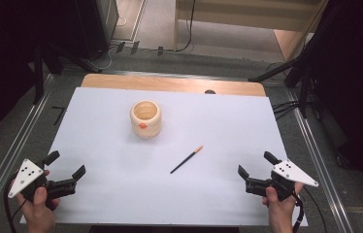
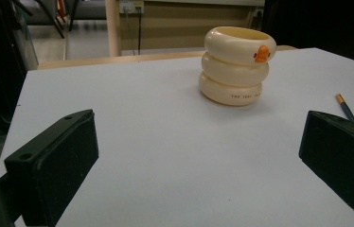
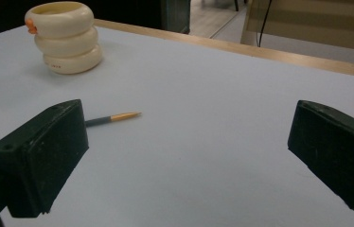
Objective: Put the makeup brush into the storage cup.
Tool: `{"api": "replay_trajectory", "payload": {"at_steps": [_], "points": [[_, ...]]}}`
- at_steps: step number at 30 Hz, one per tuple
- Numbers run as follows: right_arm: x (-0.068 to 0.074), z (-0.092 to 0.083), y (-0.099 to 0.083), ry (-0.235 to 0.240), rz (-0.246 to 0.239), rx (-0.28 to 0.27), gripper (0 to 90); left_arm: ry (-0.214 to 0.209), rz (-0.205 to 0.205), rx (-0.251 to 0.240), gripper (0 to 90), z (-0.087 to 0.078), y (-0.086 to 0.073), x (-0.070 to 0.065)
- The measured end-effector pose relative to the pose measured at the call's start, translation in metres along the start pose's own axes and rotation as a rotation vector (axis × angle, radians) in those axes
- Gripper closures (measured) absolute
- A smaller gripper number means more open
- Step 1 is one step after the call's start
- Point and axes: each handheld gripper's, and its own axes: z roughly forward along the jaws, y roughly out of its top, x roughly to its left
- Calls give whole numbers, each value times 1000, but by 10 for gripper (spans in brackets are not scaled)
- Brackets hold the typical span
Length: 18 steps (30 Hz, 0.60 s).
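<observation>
Pencil [image 1: 186, 159]: lies flat on the white bench [image 1: 97, 145], right of centre, orange tip toward the far right, dark shaft toward the near left.
Holder [image 1: 145, 118]: cream ringed cup with an orange mark, upright, far and left of the pencil, well apart from it.
Left hand-held gripper [image 1: 65, 171]: near left corner, jaws spread wide, nothing between them.
Right hand-held gripper [image 1: 256, 170]: near right corner, jaws released and wide, empty, nearer to the pencil.
Step in hand: likely reaching for the pencil with the right one.
Doing it well: turn the jaws across the shaft, come in low, close near the middle so it lifts level; keep the left ready to steady the holder.
</observation>
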Motion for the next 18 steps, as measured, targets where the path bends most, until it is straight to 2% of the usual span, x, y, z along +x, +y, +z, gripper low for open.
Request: {"api": "replay_trajectory", "payload": {"at_steps": [7, 18], "points": [[12, 10, 13, 28, -31, -8, 0, -3, 7, 2, 0, 0, 0, -1], [26, 27, 26, 61, -52, -7, 0, -6, 4, 0, 0, 0, 0, -1]]}}
